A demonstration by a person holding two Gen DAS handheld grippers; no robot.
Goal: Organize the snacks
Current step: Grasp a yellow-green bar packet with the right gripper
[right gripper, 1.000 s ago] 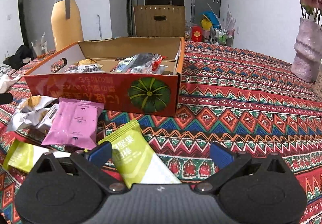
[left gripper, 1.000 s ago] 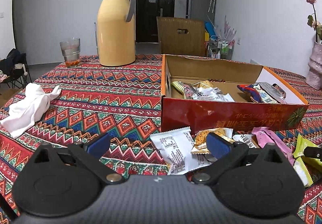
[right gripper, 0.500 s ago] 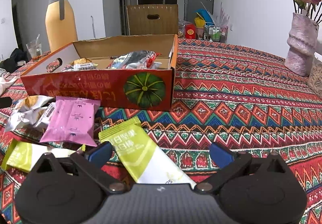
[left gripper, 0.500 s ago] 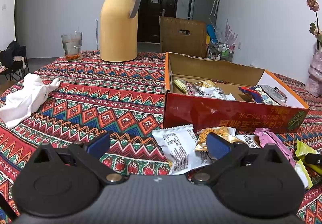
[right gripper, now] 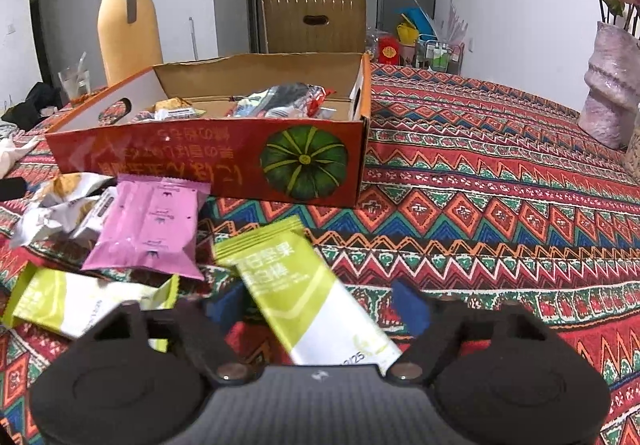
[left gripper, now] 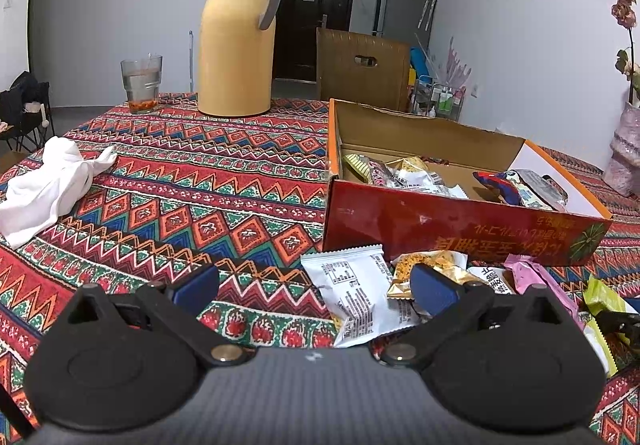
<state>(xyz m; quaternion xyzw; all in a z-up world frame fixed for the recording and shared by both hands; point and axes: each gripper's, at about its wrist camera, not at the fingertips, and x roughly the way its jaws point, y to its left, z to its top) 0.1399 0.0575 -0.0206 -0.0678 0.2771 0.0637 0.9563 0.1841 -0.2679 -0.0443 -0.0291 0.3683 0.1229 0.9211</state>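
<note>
The tablecloth (right gripper: 480, 185) is banded in red, blue, green and orange zigzags and diamonds. The box (right gripper: 208, 161) is red outside with a green pumpkin print, plain brown inside, orange-rimmed. One packet (right gripper: 152, 229) is pink, one bar (right gripper: 304, 285) lime green and white. The flask (left gripper: 236, 45) is yellow, grey-topped. The vase (right gripper: 608, 93) looks mottled lilac.

**Gripper hardware, both hands**

Left gripper (left gripper: 314, 287): matte black body, two rounded lobes each with a faint circular recess. Angled black arms pivot on silver screws. Fingers (left gripper: 196, 285) end in blue pads. Centre panel grey, fine ribbed texture, small pale mark.

Right gripper (right gripper: 318, 309): same build, with black lobes, silver pivot screws, blue-padded fingers (right gripper: 410, 307) and a ribbed grey centre.
</note>
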